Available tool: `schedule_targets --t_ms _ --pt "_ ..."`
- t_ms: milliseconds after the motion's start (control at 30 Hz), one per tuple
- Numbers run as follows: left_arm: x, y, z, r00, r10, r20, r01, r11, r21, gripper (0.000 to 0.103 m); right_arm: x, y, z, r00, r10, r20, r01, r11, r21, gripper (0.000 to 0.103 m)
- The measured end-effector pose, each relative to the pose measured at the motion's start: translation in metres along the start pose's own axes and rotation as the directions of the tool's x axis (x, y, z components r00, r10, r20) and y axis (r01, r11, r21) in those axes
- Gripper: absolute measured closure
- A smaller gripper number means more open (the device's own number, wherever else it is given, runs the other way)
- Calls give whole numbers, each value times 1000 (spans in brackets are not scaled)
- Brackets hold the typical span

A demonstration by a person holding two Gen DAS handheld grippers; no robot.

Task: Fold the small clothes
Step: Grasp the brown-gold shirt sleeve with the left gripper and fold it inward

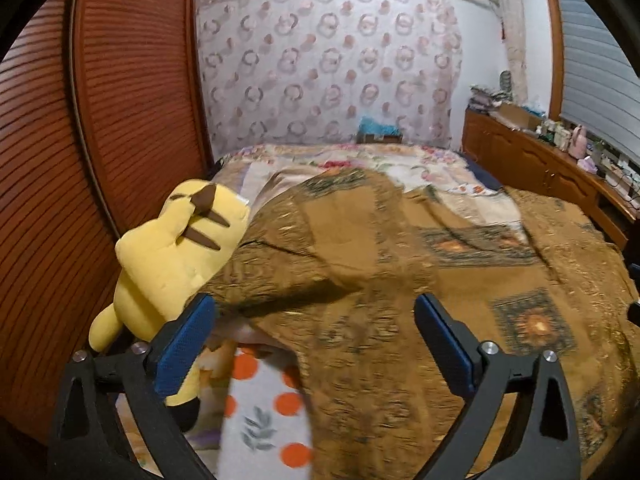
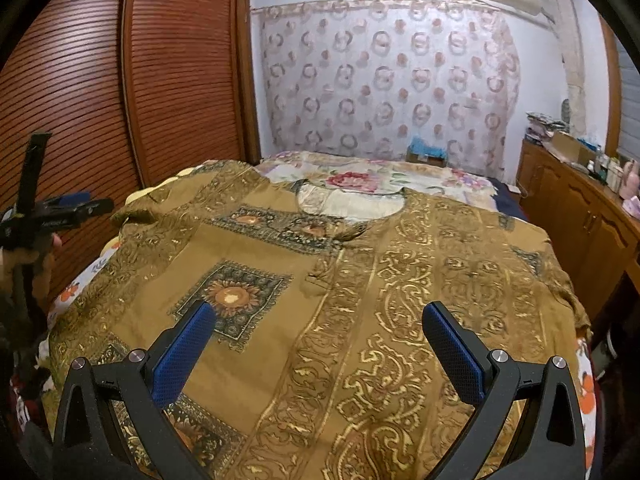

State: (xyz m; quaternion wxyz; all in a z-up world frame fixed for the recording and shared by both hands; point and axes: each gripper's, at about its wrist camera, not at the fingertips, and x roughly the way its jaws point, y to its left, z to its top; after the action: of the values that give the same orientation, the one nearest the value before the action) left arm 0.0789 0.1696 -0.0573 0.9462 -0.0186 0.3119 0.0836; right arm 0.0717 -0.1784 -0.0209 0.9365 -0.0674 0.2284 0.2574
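Observation:
A brown top [image 2: 348, 280] with gold paisley and dark sunflower squares lies spread flat on the bed, its round neckline [image 2: 352, 200] at the far end. My right gripper [image 2: 320, 314] hovers open above the top's near half with nothing between its blue pads. In the left wrist view, my left gripper [image 1: 314, 308] stands open over the top's [image 1: 380, 280] rumpled left edge, where the cloth meets the spotted sheet [image 1: 260, 408]; its pads press on nothing. The left gripper [image 2: 52, 212] also shows at the left edge of the right wrist view, held by a hand.
A yellow plush toy [image 1: 176, 248] lies at the bed's left side, just beyond my left finger. Slatted wooden wardrobe doors [image 1: 120, 120] run close along the left. A floral quilt [image 2: 360, 180] covers the bed's far end. A cluttered wooden sideboard [image 2: 580, 208] lines the right.

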Motion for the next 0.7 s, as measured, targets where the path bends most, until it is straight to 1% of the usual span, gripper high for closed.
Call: schedule_targets --t_ms 33,100,133,200,233,267,300,333,400,500,567,633,700 --pt "9 5 2 1000 2 -21 -2 1000 -2 8 2 -1 0 1000 6 -3 -6 1000 -4 0" --pt "18 15 3 999 4 -39 -4 1000 -15 15 4 0 5 1000 27 -15 -27 1000 -16 0" --pt "25 23 4 999 3 -55 -5 999 -33 16 5 0 7 999 30 -18 -30 999 -21 0" --pt "37 34 5 997 3 -78 -7 999 -54 23 6 0 12 999 35 -24 -36 999 -35 0" --pt "43 37 5 996 12 -91 -17 998 -53 24 4 0 13 999 40 -23 -41 998 -39 0" --pt "47 38 5 994 23 -105 -28 998 -48 29 3 0 14 999 44 -21 -45 998 -42 0" --pt "53 40 5 992 36 -121 -40 999 -32 31 1 1 15 999 46 -19 -47 998 -44 0" --pt "56 41 5 991 44 -130 -47 999 -19 31 2 1 15 999 47 -17 -48 998 -46 0" --pt "62 49 6 988 49 -144 -53 998 -24 31 -1 2 13 998 57 -19 -58 997 -42 0" --pt "65 62 10 988 35 -149 -44 997 -59 31 2 3 11 998 63 -25 -64 997 -43 0" --pt "67 66 12 988 14 -154 -24 998 -63 31 7 4 12 998 58 -29 -59 997 -49 0" --pt "70 67 13 984 -35 -173 24 997 -68 39 9 5 13 998 53 -30 -54 997 -52 0" --pt "75 68 11 977 -63 -204 47 996 -82 49 9 4 14 998 52 -29 -53 997 -49 0"
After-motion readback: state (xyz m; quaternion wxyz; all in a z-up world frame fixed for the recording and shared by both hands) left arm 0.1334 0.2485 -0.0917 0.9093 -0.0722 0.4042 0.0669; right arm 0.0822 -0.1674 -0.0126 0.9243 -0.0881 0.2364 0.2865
